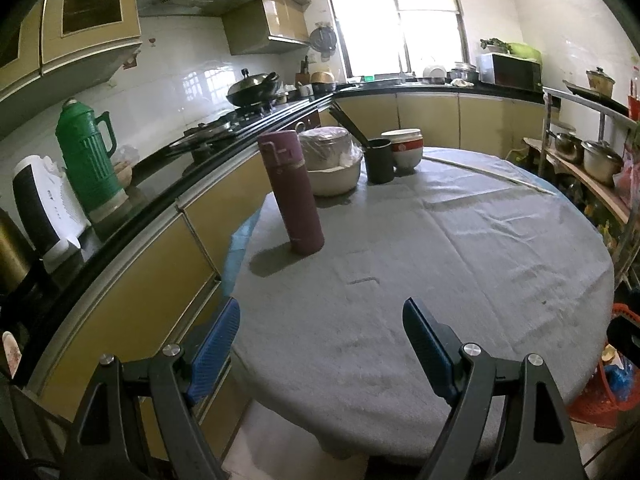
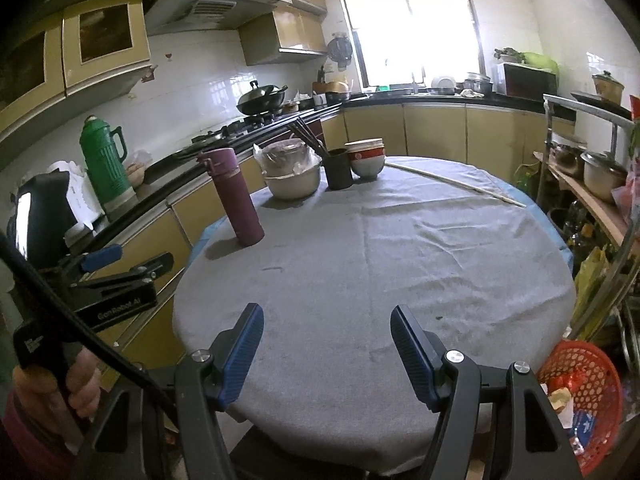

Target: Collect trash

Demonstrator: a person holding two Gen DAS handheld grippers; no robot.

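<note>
A red mesh trash basket (image 2: 580, 392) stands on the floor right of the round table, with wrappers and scraps inside; its edge also shows in the left wrist view (image 1: 604, 396). My left gripper (image 1: 320, 344) is open and empty over the table's near left edge. My right gripper (image 2: 326, 350) is open and empty over the table's near edge. The left gripper also shows in the right wrist view (image 2: 120, 268), held by a hand at the left. I see no loose trash on the grey tablecloth (image 2: 380, 260).
At the table's far side stand a purple flask (image 1: 292, 196), a covered white bowl (image 1: 334, 164), a dark cup with chopsticks (image 1: 380, 160) and stacked bowls (image 1: 404, 148). A counter with a green thermos (image 1: 90, 160) runs along the left. A shelf with pots (image 1: 596, 160) is at the right.
</note>
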